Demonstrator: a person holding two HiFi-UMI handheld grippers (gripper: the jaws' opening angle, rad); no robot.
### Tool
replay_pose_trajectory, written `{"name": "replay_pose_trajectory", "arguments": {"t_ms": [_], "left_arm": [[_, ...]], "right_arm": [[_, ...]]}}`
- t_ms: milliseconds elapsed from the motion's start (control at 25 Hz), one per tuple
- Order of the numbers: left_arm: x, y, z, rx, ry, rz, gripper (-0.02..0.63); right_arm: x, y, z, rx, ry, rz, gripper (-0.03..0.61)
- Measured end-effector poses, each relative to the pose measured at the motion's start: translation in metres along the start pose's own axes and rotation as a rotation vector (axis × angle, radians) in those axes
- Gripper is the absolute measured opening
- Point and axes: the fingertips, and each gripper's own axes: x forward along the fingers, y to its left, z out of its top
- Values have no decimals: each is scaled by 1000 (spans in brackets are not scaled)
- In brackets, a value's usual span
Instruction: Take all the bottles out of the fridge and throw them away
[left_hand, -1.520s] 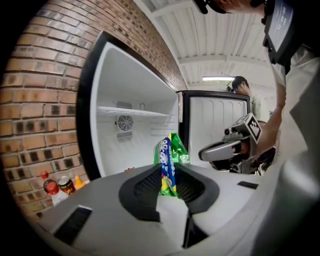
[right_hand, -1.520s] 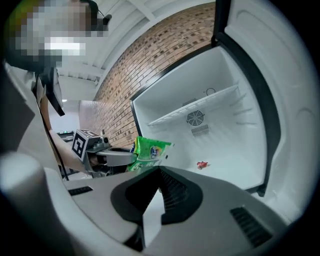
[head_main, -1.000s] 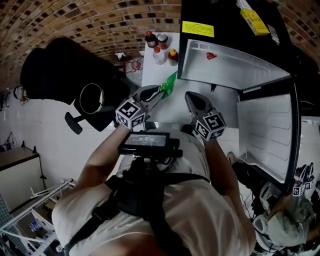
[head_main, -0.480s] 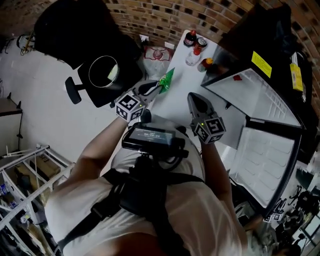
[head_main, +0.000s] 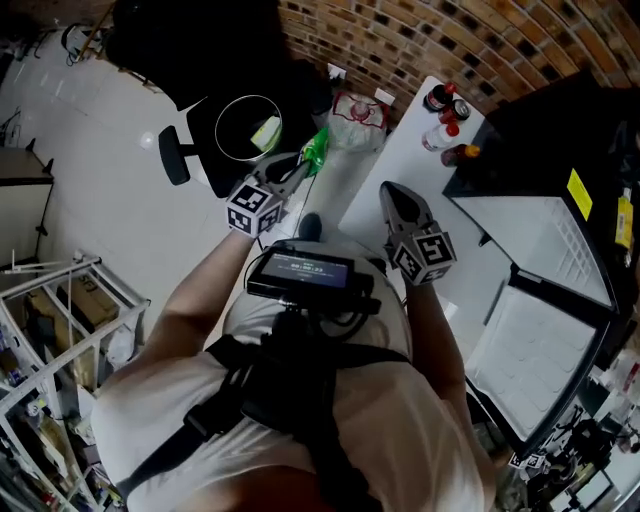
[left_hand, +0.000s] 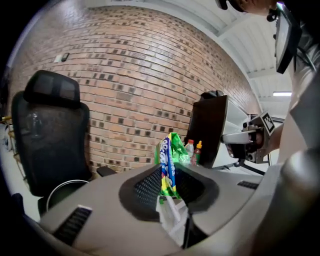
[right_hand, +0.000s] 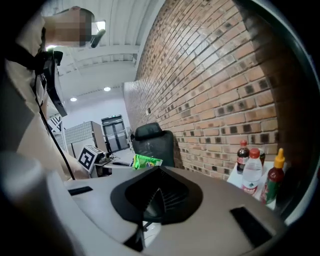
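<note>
Field read: an office-type workroom, not a home. There is a bare brick wall (head_main: 420, 40), a pale hard floor (head_main: 110, 190), a black mesh office chair (left_hand: 50, 140), and lights (right_hand: 106, 89) set in a white ceiling. A white table (head_main: 395, 175) against the brick carries a few bottles (head_main: 445, 115) beside a black fridge (head_main: 540, 140) standing open, with a round bin (head_main: 217, 128) by the chair. Off to one side I see a metal rack (head_main: 50, 266) holding cardboard boxes (head_main: 88, 298), and my right gripper view shows dark double doors (right_hand: 114, 132) at the far end.
</note>
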Motion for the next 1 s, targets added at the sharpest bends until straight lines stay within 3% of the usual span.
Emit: {"name": "replay_pose_trajectory", "arguments": {"t_ms": [280,560,720,1000], "left_arm": [[-47,85,-33,-50,46,162,81],[-72,162,-67,-216,63,341,81],[-73,194,-84,-217,115,398,81],[-63,227,-95,-181,177,427,81]], "right_arm": [[45,29,-2,-3,31,37,-11],[63,38,-2,-11,52,30,-11],[66,38,0,-8,56,9,-11],[59,33,-1,-1,58,-41,-11]]}}
